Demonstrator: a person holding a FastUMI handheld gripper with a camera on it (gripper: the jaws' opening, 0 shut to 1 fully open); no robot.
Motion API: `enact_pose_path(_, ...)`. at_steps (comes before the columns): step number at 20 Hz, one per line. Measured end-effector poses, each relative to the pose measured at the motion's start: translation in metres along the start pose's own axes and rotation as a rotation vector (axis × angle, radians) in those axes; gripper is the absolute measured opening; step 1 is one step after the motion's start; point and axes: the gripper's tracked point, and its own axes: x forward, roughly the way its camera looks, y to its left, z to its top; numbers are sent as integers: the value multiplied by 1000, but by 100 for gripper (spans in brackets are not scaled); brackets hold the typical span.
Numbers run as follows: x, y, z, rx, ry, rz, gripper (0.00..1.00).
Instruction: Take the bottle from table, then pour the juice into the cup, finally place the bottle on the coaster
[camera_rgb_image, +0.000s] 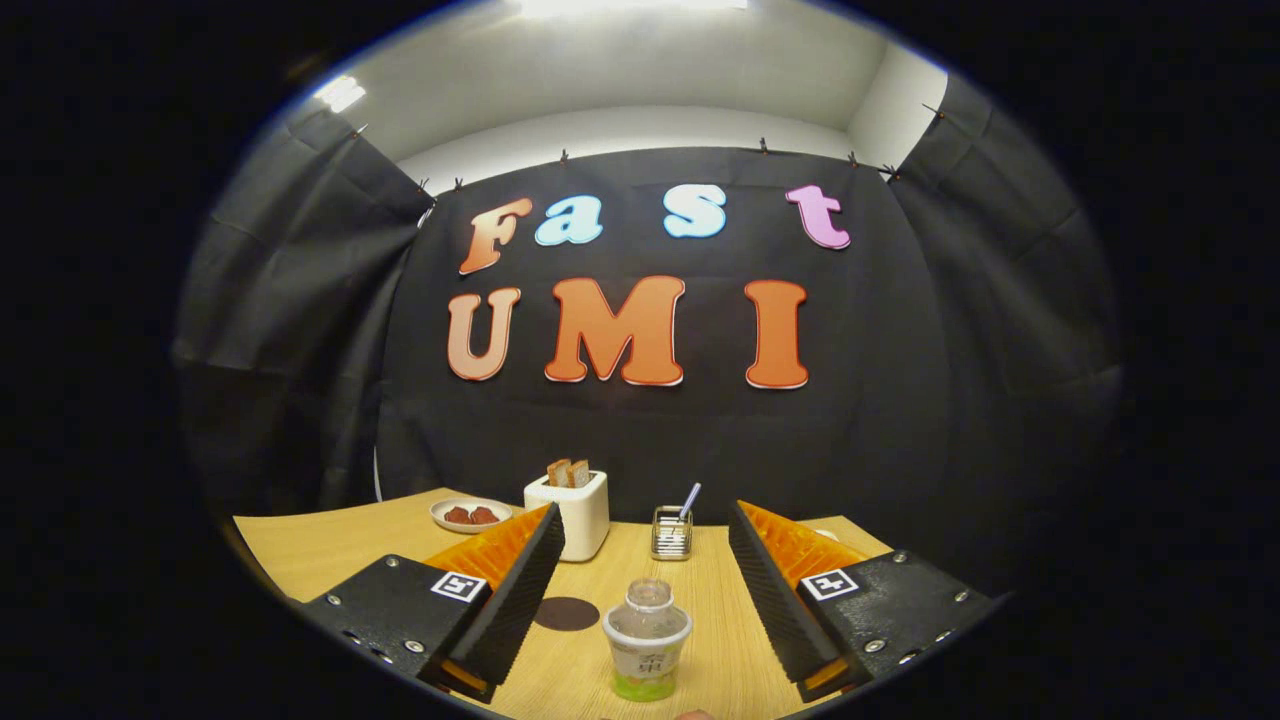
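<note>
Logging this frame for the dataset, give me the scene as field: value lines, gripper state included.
surface: wooden table
gripper: gripper, fingers open, holding nothing
bottle: bottle upright between the fingers, touched by neither
coaster: coaster, dark round, beside the bottle, near one finger
toaster: toaster beyond the fingers, two bread slices standing in it
plate: plate beside the toaster, reddish food on it
holder: wire holder with a stick standing in it
task stage: bottle not yet grasped
</note>
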Motion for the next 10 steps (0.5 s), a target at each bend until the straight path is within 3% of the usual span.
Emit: enact_pose_path(10,10,-3,-93,51,166,1,99)
